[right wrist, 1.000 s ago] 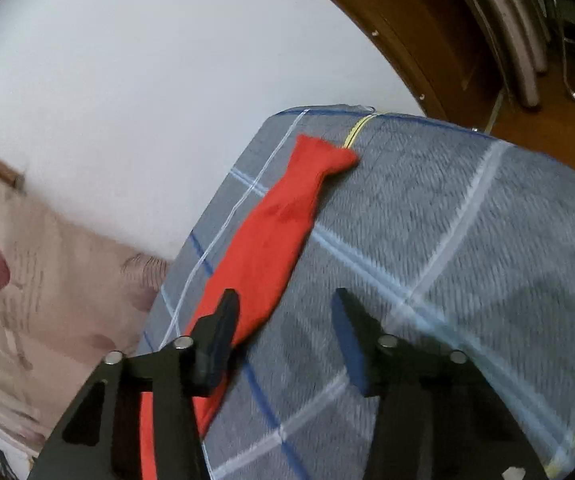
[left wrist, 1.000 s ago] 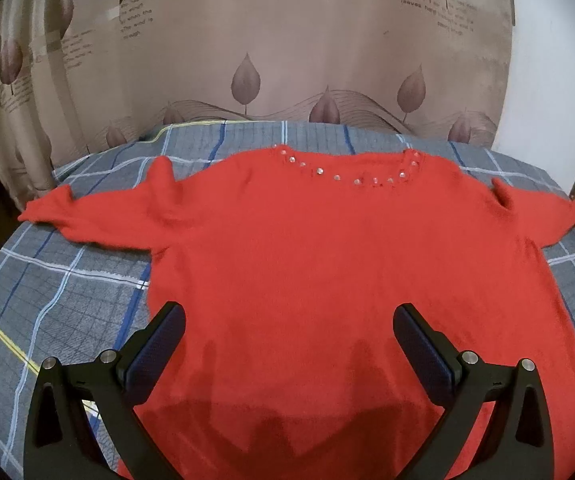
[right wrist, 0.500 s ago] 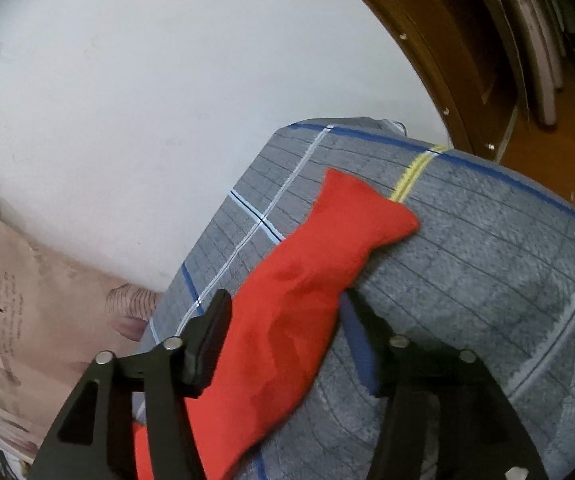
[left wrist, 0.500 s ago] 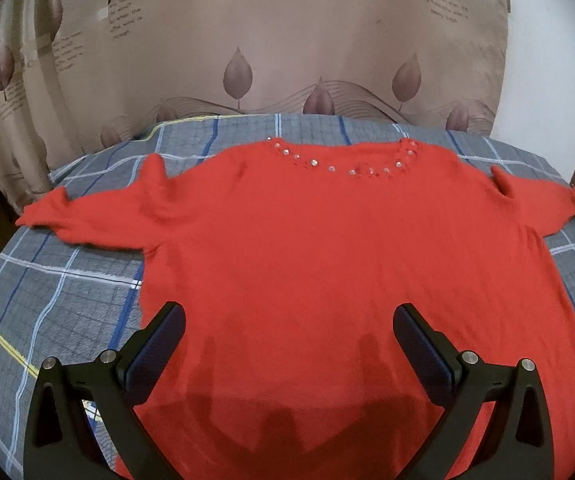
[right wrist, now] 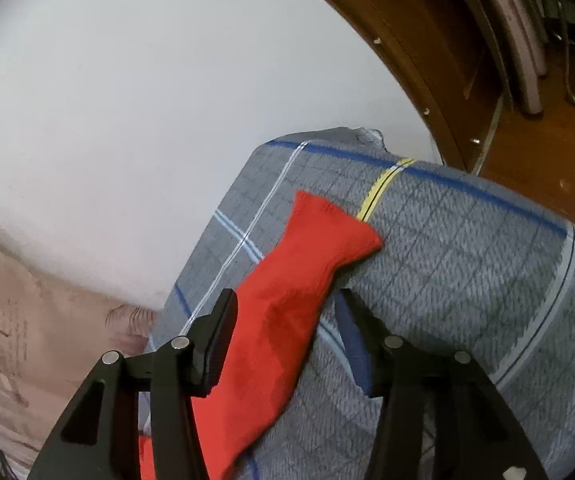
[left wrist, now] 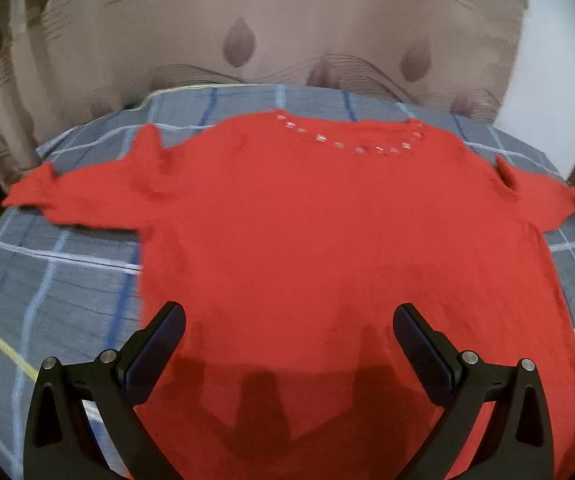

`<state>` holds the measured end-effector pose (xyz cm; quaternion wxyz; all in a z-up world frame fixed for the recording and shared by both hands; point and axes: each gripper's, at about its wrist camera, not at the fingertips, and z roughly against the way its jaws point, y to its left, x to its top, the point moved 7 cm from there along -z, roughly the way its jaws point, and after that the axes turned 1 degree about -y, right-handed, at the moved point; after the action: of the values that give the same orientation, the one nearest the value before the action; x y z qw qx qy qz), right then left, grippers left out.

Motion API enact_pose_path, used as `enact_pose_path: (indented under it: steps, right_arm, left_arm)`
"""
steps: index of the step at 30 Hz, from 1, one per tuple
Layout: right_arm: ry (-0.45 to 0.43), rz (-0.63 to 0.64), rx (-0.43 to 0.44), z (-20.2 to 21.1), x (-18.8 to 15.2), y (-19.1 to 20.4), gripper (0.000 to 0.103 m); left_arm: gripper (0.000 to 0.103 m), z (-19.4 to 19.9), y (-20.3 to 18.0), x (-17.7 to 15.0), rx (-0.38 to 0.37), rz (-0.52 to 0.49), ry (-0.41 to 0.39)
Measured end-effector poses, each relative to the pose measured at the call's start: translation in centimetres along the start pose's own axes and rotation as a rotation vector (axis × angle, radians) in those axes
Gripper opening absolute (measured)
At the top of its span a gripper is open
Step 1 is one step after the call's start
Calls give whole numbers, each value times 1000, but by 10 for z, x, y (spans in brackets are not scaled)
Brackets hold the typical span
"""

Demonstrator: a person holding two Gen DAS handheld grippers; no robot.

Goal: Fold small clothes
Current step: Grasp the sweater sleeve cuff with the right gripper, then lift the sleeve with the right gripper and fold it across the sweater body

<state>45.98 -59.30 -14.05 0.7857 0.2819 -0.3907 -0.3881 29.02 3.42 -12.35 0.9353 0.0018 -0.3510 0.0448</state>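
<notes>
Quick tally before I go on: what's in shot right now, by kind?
Red sweaters: 1, the red sweater spread flat, its sleeve between the right gripper's open fingers
Plaid bed covers: 1, the grey plaid cover
Curtains: 1, the beige leaf-print curtain
Grippers: 2, the left gripper and the right gripper, both open
Total: 5

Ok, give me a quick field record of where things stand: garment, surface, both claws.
garment: red sweater, spread flat, front up, studs along the neckline
surface: grey plaid bed cover
sleeves: both stretched out sideways
right sleeve: right sleeve lies on the cover, cuff near the bed corner
left claw: left claw open, hovering over the lower body of the sweater, holding nothing
right claw: right claw open, fingers straddling the sleeve, not closed on it
folds made: none visible
</notes>
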Motion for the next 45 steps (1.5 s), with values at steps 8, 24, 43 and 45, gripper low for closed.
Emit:
enact_pose_path:
  steps: [8,24,43,45]
  right_arm:
    - [39,83,0,-20,-3,18,44]
    - [-22,274,292,117,-34,140,8]
    - [139,87,-9,-10,-20,39,48]
    - [137,151,-66,-20,-19,43,7]
  left_arm:
    - [103,82,46,36,94,53,-216]
    - [103,142,41,24,192,-70,-365]
    - [103,94,26,6,126,-55,-207]
    - [103,90,25,5,142,-70,-197]
